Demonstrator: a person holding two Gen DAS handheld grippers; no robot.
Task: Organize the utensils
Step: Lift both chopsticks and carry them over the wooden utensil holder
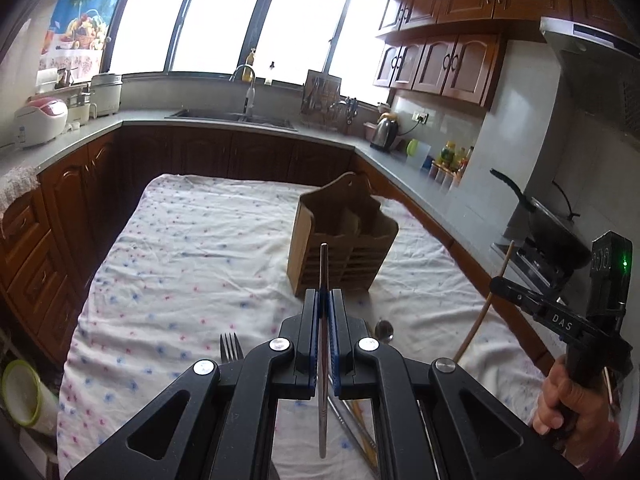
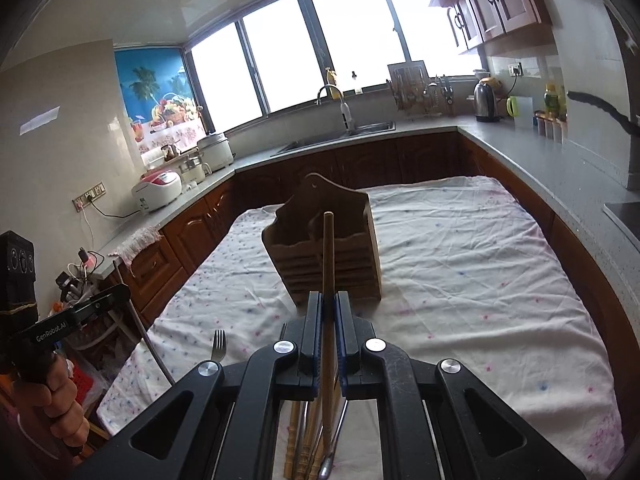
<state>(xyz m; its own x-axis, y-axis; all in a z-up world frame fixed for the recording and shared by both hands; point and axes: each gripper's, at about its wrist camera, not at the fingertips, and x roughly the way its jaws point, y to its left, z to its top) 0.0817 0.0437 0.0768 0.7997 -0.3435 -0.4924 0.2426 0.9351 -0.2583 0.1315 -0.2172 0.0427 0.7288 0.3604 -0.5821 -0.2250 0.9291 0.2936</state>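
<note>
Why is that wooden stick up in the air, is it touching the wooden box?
Apart. The right wrist view shows the wooden stick clamped in the right gripper, short of the wooden box.

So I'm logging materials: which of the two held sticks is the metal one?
The one in the left gripper: a thin, grey, shiny metal chopstick. The right gripper clamps a thicker brown wooden chopstick.

Surface: table (image 1: 132, 320) under a wrinkled white cloth (image 2: 460, 264) with small pink and blue specks.
Far centre: wooden utensil holder (image 1: 340, 240), upright.
Near edge: fork (image 1: 231, 347), spoon (image 1: 384, 330), several wooden and metal utensils (image 2: 308, 440) lying together.
</note>
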